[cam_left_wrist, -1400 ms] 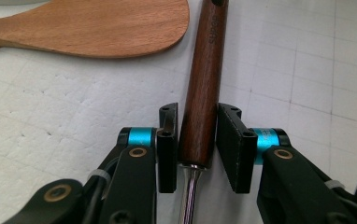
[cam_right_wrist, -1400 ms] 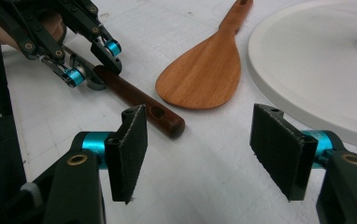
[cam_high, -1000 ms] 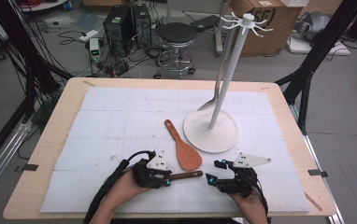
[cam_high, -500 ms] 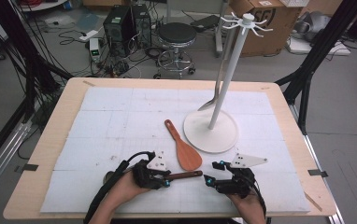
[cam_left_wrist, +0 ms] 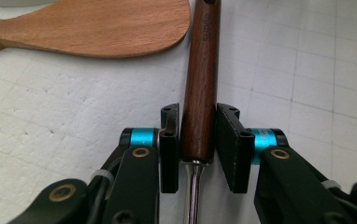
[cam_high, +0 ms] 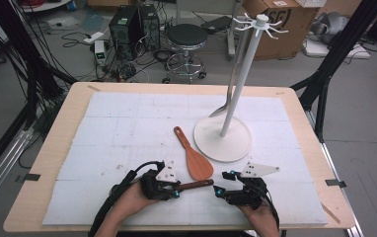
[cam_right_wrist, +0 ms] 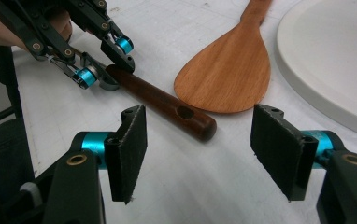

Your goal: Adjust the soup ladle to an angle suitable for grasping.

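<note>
Worktop (cam_high: 102, 98) is covered by a white gridded mat and seen from the high view. Left claw (cam_high: 176, 188) is held at about 7 o'clock on the mat and is clamped on the dark wooden handle (cam_left_wrist: 200, 93) of a utensil, just above where a metal shaft (cam_left_wrist: 193, 196) leaves the handle. In the left gripper view both pads are seen pressed against the handle sides. The handle is laid low over the mat, pointed toward 3 o'clock in the high view, its free end near the right claw (cam_high: 219, 186). A hole is seen near that end in the right gripper view (cam_right_wrist: 185, 112).

Right claw is held at about 5 o'clock, spread wide, nothing between its pads (cam_right_wrist: 130, 149); the handle tip is seen just ahead of them, apart from both.

Wooden spatula (cam_high: 192, 155) is laid flat near centre, blade toward 6 o'clock, just beside the handle end; contact cannot be told. White round base (cam_high: 226, 145) of a hook stand (cam_high: 243, 74) is placed at 3 o'clock of the spatula, a grey utensil (cam_high: 228, 94) hung against its pole.
</note>
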Demonstrator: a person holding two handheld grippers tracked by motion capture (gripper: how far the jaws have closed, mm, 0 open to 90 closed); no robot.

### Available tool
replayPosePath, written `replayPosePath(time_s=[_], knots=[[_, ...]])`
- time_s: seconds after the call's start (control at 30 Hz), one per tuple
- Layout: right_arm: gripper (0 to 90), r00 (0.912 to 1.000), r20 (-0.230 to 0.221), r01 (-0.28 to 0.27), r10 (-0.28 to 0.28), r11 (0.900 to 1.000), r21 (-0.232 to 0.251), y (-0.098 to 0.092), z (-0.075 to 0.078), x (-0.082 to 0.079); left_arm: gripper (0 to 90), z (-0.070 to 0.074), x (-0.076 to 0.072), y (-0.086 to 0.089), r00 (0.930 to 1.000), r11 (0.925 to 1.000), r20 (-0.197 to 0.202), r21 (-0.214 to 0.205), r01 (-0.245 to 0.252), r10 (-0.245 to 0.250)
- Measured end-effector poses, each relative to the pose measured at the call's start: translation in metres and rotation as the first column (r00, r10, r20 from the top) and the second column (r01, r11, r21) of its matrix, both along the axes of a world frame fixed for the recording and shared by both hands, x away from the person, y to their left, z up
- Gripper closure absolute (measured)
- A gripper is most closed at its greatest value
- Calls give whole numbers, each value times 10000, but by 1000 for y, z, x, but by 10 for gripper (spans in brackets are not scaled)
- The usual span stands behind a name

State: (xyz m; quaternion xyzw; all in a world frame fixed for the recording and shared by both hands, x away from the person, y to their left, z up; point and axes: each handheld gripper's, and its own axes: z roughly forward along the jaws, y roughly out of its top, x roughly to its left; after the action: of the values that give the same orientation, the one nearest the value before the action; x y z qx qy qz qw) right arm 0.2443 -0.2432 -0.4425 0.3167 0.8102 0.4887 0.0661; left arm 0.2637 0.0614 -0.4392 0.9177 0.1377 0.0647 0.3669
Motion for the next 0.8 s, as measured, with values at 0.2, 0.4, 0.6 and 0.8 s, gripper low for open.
replayPosePath(time_s=[0.2, 0.4, 0.6, 0.8], knots=[[357, 9999, -111, -22, 22, 10000, 20, 4, 0, 1, 720, 1, 1, 1, 9999, 9999, -74, -91, -73, 73], [354, 9998, -89, -165, 165, 9999, -10, 13, -1, 3, 725, 6, 1, 5, 9998, 9988, -113, -462, -168, 163], [351, 9995, -260, -160, 158, 9999, -57, 16, -2, 4, 732, 13, 0, 9, 9997, 9957, -57, -890, -253, 248], [350, 9985, -493, -230, 236, 9996, 132, 23, 0, 5, 732, 18, -1, 12, 9997, 9905, -116, -1360, -220, 206]])
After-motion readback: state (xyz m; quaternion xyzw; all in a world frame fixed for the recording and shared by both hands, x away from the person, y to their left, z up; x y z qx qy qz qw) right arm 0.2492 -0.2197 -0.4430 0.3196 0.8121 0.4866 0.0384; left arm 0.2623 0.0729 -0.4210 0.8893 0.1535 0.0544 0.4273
